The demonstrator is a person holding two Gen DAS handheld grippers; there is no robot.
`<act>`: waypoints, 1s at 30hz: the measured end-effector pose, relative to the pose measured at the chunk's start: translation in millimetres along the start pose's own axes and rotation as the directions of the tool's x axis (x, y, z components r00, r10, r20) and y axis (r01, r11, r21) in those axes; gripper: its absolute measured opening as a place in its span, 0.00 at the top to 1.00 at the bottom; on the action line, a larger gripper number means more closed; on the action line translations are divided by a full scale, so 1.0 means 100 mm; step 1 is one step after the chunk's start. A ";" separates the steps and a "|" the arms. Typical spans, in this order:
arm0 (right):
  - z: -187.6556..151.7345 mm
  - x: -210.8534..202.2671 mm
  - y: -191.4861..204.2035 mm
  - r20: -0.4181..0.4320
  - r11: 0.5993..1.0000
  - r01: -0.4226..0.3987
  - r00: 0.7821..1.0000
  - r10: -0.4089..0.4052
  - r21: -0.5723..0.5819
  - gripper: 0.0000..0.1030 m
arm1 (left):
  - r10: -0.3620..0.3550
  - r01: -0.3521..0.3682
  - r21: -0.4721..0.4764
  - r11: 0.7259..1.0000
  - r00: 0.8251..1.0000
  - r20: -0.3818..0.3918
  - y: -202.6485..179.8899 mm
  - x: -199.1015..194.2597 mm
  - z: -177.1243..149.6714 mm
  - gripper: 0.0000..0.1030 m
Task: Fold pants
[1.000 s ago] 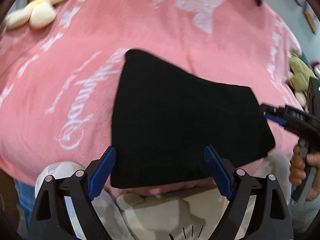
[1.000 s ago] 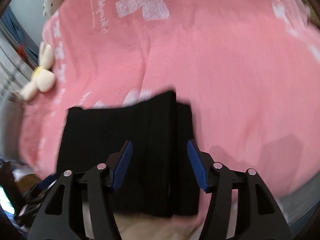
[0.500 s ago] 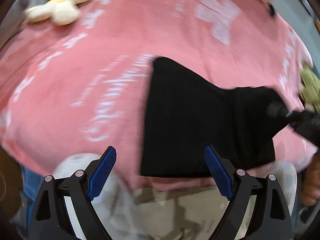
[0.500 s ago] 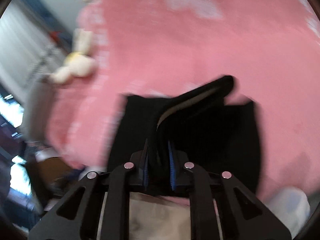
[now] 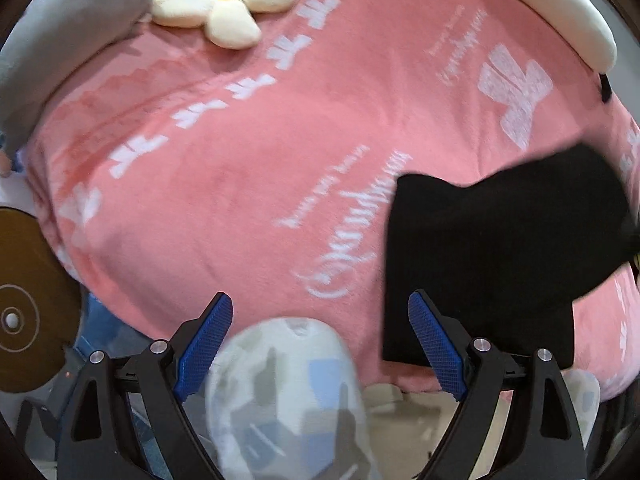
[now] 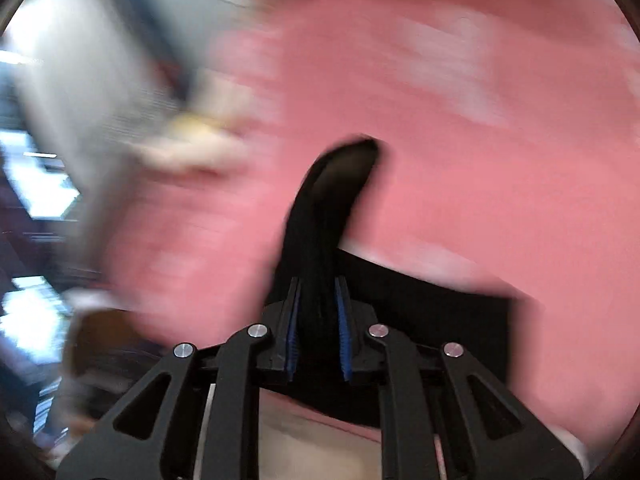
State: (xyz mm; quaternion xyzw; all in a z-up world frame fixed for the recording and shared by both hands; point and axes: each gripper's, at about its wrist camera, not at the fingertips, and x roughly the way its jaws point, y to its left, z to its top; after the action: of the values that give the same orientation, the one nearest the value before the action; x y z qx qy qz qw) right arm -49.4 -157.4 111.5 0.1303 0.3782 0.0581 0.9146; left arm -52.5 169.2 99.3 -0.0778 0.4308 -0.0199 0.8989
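Note:
The black pants (image 5: 492, 248) lie folded on the pink blanket (image 5: 240, 168), at the right of the left wrist view, with their right part lifted off the bed. My left gripper (image 5: 320, 336) is open and empty at the bed's near edge, to the left of the pants. In the blurred right wrist view my right gripper (image 6: 318, 320) is shut on a thick fold of the pants (image 6: 328, 208), which rises up from its jaws.
A cream flower plush (image 5: 228, 4) and a grey cushion (image 5: 68, 24) lie at the far left of the bed. A white pillow (image 5: 560, 4) edges the far right. A brown round object (image 5: 24, 304) sits left of the bed. A patterned slipper (image 5: 288, 392) shows below.
My right gripper has closed on the pants' edge and lifted it up and over. My left gripper has swung left, away from the pants, and stayed open.

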 end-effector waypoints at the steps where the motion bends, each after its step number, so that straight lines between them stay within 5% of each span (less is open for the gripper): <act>1: -0.24 0.18 -0.31 -0.086 0.989 0.149 0.985 -0.148 0.014 0.85 | -0.019 0.019 0.011 1.000 1.000 -0.014 -0.09 0.07 -0.02 0.16; 3: -0.61 0.36 -0.74 -0.207 0.947 0.318 0.930 -0.302 0.046 0.84 | -0.045 0.047 0.038 0.998 0.998 -0.036 -0.26 0.16 -0.04 0.16; 8: -0.54 0.00 -0.76 -0.091 0.958 0.262 0.963 -0.253 0.112 0.80 | -0.099 0.109 0.134 0.985 0.992 -0.079 -0.81 0.30 -0.09 0.16; 10: -0.28 0.00 -0.72 -0.043 0.971 0.216 0.976 -0.213 0.100 0.48 | -0.121 0.134 0.165 0.977 0.989 -0.085 -0.98 0.34 -0.11 0.16; 11: -0.20 0.07 -0.74 -0.032 0.975 0.199 0.980 -0.197 0.098 0.40 | -0.126 0.140 0.173 0.975 0.988 -0.089 -1.03 0.35 -0.12 0.16; 16: 0.10 0.76 -0.76 -0.089 0.981 0.190 0.978 -0.186 0.032 0.40 | -0.131 0.153 0.220 0.963 0.985 -0.113 -1.24 0.39 -0.21 0.16; 20: 0.04 1.13 -0.84 -0.143 0.988 0.145 0.980 -0.137 0.048 0.51 | -0.110 0.137 0.241 0.961 0.986 -0.123 -1.25 0.44 -0.26 0.16; 23: 0.06 1.17 -0.77 -0.127 0.991 0.137 0.983 -0.136 0.002 0.83 | -0.105 0.137 0.228 0.964 0.983 -0.149 -1.22 0.54 -0.26 0.16; 24: 0.10 1.13 -0.76 -0.121 0.994 0.112 0.987 -0.109 0.018 0.87 | -0.106 0.139 0.220 0.965 0.982 -0.156 -1.21 0.56 -0.26 0.16; 30: 0.22 0.08 -0.40 0.080 0.999 -0.003 0.997 0.000 0.042 0.89 | -0.123 0.153 0.216 0.964 0.982 -0.146 -1.20 0.55 -0.22 0.16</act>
State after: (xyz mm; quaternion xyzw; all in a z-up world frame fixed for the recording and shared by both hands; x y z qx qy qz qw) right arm -27.9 -198.2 109.8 0.1519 0.3425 0.0457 0.9260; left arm -30.9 42.6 62.1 -0.0033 0.4775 -0.1366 0.8679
